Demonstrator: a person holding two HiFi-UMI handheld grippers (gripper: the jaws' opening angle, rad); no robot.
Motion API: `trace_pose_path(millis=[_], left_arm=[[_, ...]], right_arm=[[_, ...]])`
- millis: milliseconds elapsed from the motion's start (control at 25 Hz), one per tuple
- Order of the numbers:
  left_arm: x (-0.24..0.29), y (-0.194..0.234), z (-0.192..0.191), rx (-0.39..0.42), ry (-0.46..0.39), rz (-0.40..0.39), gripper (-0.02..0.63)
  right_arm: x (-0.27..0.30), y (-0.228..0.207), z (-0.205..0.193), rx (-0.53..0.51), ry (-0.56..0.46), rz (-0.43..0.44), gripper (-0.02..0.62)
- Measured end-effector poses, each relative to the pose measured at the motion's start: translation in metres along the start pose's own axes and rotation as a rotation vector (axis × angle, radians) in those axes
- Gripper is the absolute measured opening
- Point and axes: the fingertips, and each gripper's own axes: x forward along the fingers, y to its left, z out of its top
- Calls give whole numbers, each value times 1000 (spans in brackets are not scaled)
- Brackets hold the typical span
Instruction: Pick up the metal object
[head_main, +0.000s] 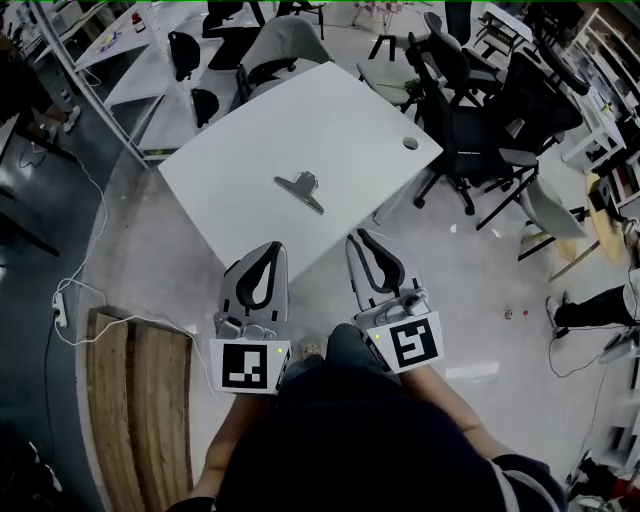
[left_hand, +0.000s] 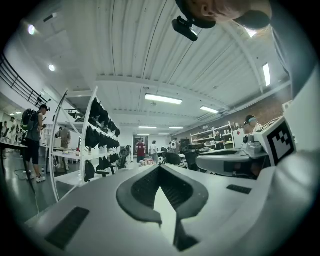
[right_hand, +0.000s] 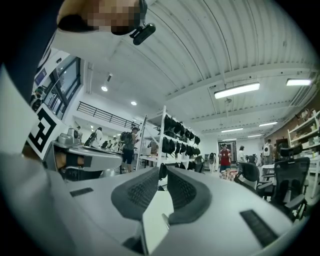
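Left gripper (head_main: 270, 248) closed empty and right gripper (head_main: 360, 236) slightly parted, empty, wait at six o'clock of the flat grey metal clip (head_main: 300, 189), seemingly poised to reach.

We're in an open-plan lab/workshop. Bare concrete floor (head_main: 480, 300), a white counter (head_main: 300, 120) with black office chairs (head_main: 460, 120) crowded around it, and a metal rack (left_hand: 100, 130) hung with black bags. Stocked shelves (left_hand: 210, 136) line the far wall, strip lights (left_hand: 164, 99) run under a corrugated ceiling (left_hand: 130, 50), and people (left_hand: 34, 140) stand at other benches.
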Motion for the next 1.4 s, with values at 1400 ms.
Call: trace_pose_path(millis=[1400], left_arm=[[188, 92, -55, -40, 51, 518, 21]], right_arm=[[228, -97, -156, -72, 204, 667, 83]])
